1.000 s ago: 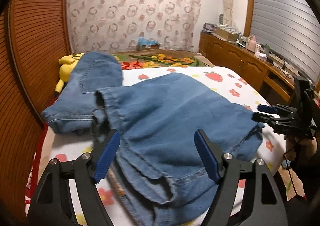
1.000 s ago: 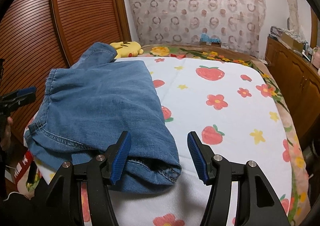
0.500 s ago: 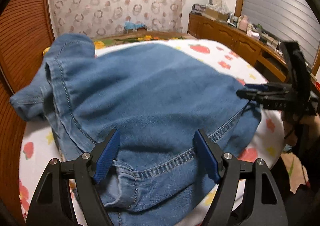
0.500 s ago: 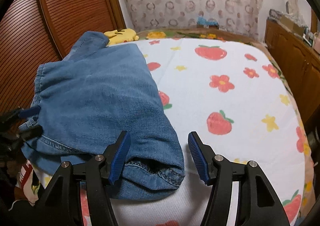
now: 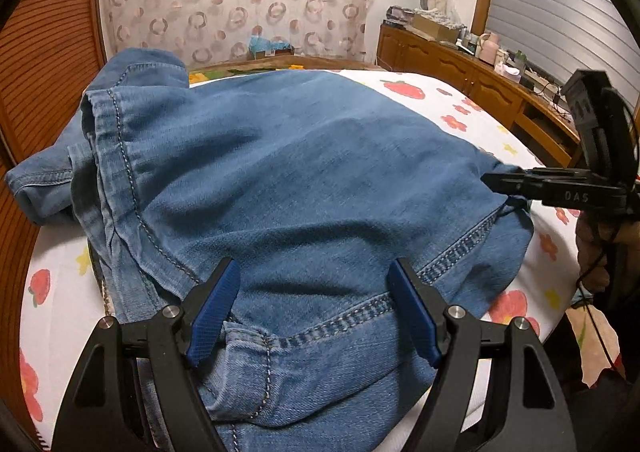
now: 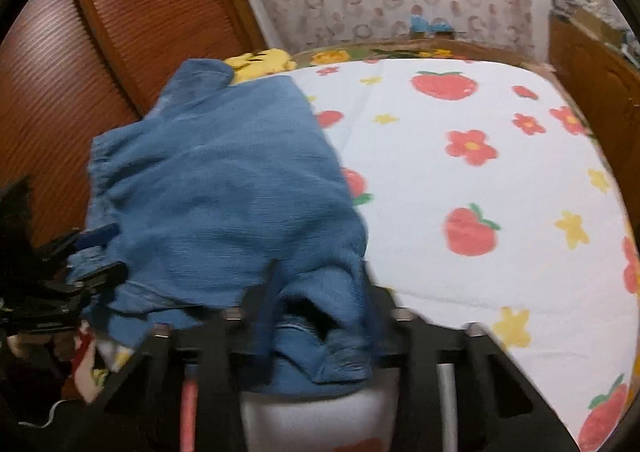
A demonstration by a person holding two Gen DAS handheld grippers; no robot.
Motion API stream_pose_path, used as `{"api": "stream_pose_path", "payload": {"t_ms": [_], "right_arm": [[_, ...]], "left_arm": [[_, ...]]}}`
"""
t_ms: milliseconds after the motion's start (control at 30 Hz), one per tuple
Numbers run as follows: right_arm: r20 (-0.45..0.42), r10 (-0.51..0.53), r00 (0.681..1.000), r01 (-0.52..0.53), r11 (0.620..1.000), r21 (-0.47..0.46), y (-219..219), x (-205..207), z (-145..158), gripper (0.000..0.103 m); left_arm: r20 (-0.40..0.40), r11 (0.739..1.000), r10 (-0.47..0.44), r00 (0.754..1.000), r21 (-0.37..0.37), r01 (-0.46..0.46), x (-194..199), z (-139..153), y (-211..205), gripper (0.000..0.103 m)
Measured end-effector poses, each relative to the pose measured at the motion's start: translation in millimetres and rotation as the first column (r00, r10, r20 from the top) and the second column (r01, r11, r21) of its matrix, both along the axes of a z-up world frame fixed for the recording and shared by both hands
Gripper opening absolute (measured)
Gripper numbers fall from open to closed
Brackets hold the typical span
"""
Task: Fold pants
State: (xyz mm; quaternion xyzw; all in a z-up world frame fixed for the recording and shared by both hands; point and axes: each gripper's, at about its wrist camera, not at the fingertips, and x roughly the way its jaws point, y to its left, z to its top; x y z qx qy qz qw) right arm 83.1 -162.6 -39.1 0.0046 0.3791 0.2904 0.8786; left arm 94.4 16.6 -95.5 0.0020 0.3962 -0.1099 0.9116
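**A:** Where are the pants right now?

**B:** On the bed, bunched in a rough fold at its near corner, right under and ahead of both tools. The left gripper hangs just over the stitched hem edge with its jaws wide apart; the denim lies below and between them, but the pads are not pressing on it.

**A:** And the other one?

**B:** The right gripper has just been closing, and the picture is blurred with it. A thick lump of the hem corner sits between its jaws, which look to be pinching it. From the left camera you see that tool side-on at the cloth's far right edge, jaws nearly together on the fabric.

**A:** How will the denim behave?

**B:** My guess is soft but weighty. It drapes and wrinkles freely, so it will sag between two holds instead of staying flat. It is not slippery; the weave and ribbed pads should grip well. The doubled seams are the stiffest and safest places to hold. I would take the hem line just ahead of the left jaws, so both corners lift evenly.

**A:** Any risk?

**B:** Catching only the top layer, leaving the lower one behind on the sheet.

**A:** Any writing to read?

**B:** Only "DAS" in pale letters on the right tool's arm. No label shows on the pants themselves.
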Motion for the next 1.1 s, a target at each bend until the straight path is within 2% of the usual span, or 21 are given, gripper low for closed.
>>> {"api": "stream_pose_path", "payload": {"t_ms": [100, 233, 367, 567, 733, 867, 1100], "right_arm": [[0.048, 0.015, 0.999, -0.015, 1.000, 0.004, 2.9, -7.9, 13.0, 0.013], [0.134, 0.018, 0.991, -0.024, 0.999, 0.048, 6.2, -22.0, 43.2, 0.012], [0.211, 0.052, 0.976, -0.069, 0.995, 0.074, 19.7, -38.6, 72.4, 0.011], [0.273, 0.147, 0.951, -0.183, 0.977, 0.113, 59.6, -60.4, 100.3, 0.011], [0.277, 0.257, 0.926, -0.295, 0.950, 0.104, 103.4, -76.1, 101.7, 0.011], [0.255, 0.347, 0.902, -0.380, 0.920, 0.092, 125.2, -89.3, 90.9, 0.011], [0.176, 0.477, 0.861, -0.493, 0.868, 0.058, 147.2, -111.9, 68.2, 0.010]], "left_arm": [[-0.010, 1.000, 0.004, 1.000, -0.005, -0.004, -1.7, 3.2, 3.0, 0.078], [0.030, 0.999, 0.012, 0.999, -0.035, -0.011, -14.4, 23.5, 16.2, 0.078], [0.083, 0.998, 0.053, 0.995, -0.026, -0.051, -28.1, 47.9, 37.7, 0.078], [0.124, 0.992, 0.124, 0.984, -0.025, -0.122, -39.6, 71.2, 78.8, 0.078], [0.135, 0.982, 0.189, 0.973, -0.039, -0.185, -42.7, 83.0, 110.0, 0.078], [0.152, 0.977, 0.212, 0.965, -0.049, -0.207, -40.0, 93.8, 121.4, 0.078], [0.173, 0.979, 0.201, 0.964, -0.055, -0.194, -26.4, 108.5, 116.9, 0.078]]}}
